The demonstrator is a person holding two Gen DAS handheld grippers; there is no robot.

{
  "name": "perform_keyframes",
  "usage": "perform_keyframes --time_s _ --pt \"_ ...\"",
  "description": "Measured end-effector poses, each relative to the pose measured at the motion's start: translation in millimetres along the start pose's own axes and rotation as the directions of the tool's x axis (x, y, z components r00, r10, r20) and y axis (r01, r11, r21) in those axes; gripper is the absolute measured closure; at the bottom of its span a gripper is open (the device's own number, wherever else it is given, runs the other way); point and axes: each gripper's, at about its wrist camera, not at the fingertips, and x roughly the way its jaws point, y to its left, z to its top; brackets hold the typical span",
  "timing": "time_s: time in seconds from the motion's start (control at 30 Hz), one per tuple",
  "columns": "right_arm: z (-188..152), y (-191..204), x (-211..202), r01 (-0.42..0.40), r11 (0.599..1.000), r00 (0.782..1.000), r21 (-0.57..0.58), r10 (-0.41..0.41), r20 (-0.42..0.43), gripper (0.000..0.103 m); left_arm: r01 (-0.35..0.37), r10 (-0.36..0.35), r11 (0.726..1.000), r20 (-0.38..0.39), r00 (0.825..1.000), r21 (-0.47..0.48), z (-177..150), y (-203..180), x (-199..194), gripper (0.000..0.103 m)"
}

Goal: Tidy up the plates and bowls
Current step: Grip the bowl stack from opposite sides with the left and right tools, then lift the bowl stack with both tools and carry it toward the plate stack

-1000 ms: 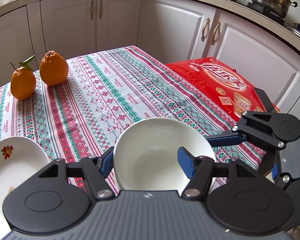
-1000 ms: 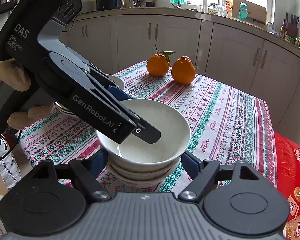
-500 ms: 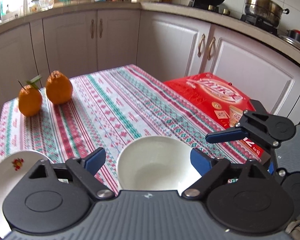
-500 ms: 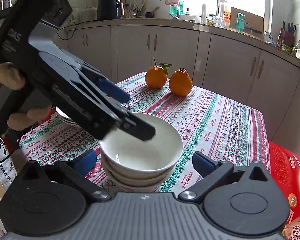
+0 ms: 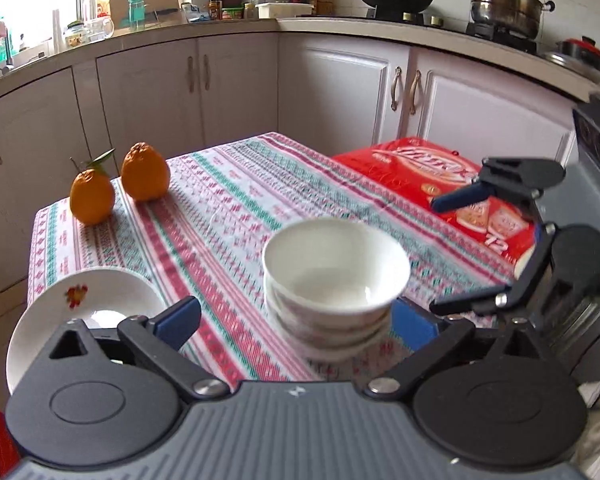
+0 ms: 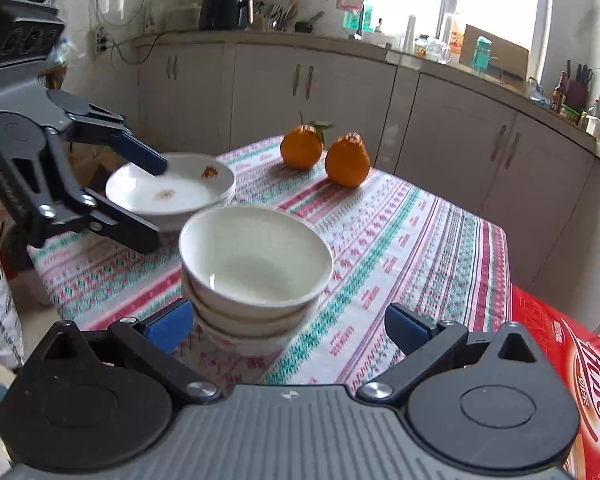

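Note:
A stack of white bowls (image 5: 334, 280) (image 6: 256, 272) stands on the patterned tablecloth near the table's front edge. A stack of white plates with a small flower print (image 5: 88, 316) (image 6: 172, 194) sits at the table's left corner. My left gripper (image 5: 296, 320) is open and empty, drawn back just short of the bowls; it also shows in the right wrist view (image 6: 148, 196), over the plates. My right gripper (image 6: 288, 326) is open and empty, close in front of the bowls; it also shows in the left wrist view (image 5: 436, 252).
Two oranges (image 5: 118, 188) (image 6: 326, 154) sit at the far corner of the table (image 5: 240, 200). A red box (image 5: 440, 180) (image 6: 572, 368) lies beside the table's right edge. White kitchen cabinets (image 5: 340, 92) and counters surround the table.
My left gripper has opened, let go of the top bowl on the stack and pulled back and up. My right gripper has also backed away from the bowls.

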Motion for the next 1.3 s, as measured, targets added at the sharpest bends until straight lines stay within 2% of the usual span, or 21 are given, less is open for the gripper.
perform_keyframes --time_s 0.2,0.53,0.73,0.97,1.13,1.3 --pt "-10.9 -0.4 18.7 -0.039 0.998 0.996 -0.046 0.035 -0.086 0.0 0.001 0.005 0.995 -0.056 0.998 0.098 -23.6 -12.4 19.7 0.002" --pt "-13.7 -2.8 56.5 -0.08 0.993 0.98 -0.084 0.063 -0.191 0.0 0.088 -0.072 0.989 -0.139 0.988 0.115 -33.0 -7.2 56.8 0.002" --pt "-8.6 -8.4 73.5 -0.118 0.989 0.972 -0.09 0.096 -0.217 0.0 0.136 -0.114 0.983 -0.168 0.979 0.125 -29.3 -0.8 71.2 0.002" --pt "-3.7 -13.2 90.4 -0.19 0.976 0.95 -0.111 0.154 -0.273 0.0 0.187 -0.161 0.975 -0.198 0.967 0.12 -25.5 4.5 85.7 0.002" --pt "-0.1 -14.6 94.8 -0.207 0.965 0.952 -0.163 0.161 -0.26 0.0 0.203 -0.168 0.968 -0.214 0.962 0.15 -24.9 4.2 90.8 0.002" --pt "5.1 -16.2 99.4 -0.252 0.944 0.944 -0.212 0.191 -0.27 0.0 0.233 -0.192 0.955 -0.215 0.958 0.185 -18.9 5.8 91.2 0.002"
